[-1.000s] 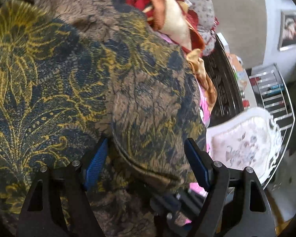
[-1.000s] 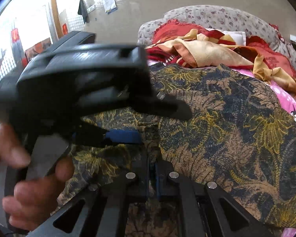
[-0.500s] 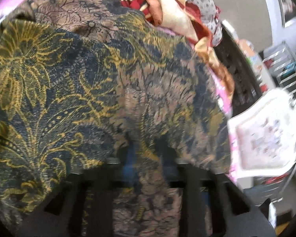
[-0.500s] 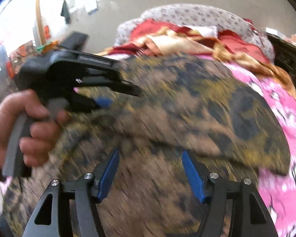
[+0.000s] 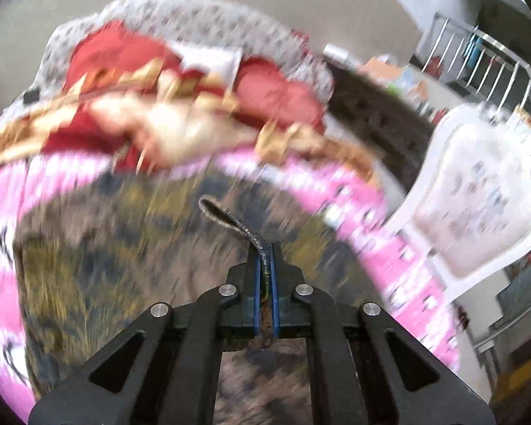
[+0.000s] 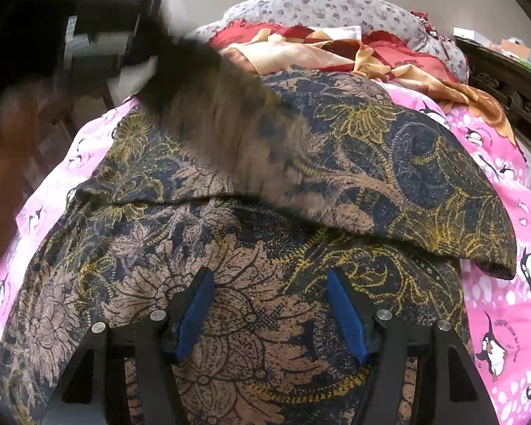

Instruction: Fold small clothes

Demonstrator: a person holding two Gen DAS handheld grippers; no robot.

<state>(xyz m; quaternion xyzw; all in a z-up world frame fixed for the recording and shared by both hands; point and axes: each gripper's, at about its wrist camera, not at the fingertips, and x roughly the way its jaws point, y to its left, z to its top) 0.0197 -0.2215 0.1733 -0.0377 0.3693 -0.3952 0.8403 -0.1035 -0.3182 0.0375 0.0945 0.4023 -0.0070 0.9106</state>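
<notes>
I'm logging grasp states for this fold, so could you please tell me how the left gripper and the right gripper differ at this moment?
The left gripper is shut on a hem of the batik cloth; the right gripper is open and grips nothing. The left view is motion-blurred, while the right view of the cloth is mostly sharp. Both have blue pads and black frames, and both point toward the pink sheet.

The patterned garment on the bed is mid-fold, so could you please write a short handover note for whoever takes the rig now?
Left hand-held gripper: shut on an edge of the patterned garment, lifting it.
Right hand-held gripper: open, empty, hovering over the near part of the garment.
The garment lies spread on the pink penguin sheet; its right side is already folded inward. A red and gold blanket sits behind it.
Left to do: lay the lifted edge across, smooth it, then fold again into a compact shape. The left view is blurred, so check the grip.
</notes>
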